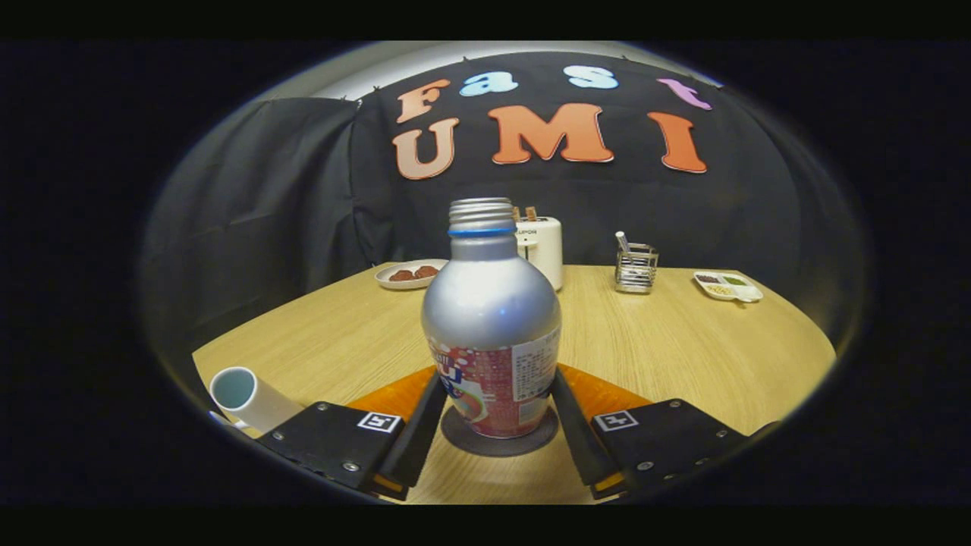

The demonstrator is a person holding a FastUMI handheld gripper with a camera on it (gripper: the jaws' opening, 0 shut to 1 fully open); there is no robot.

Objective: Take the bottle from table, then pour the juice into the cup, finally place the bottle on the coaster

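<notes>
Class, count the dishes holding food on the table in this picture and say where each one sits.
2. A round plate lies beyond the bottle near the toaster; a sectioned dish lies beside the wire holder. The bottle, between the gripper fingers, may hide others.

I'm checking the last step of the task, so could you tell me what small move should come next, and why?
Probably open the gripper and back straight off. The bottle stands upright on the dark coaster between the fingers, which touch its sides, so it seems placed. The cup lies beside the left finger.
</notes>
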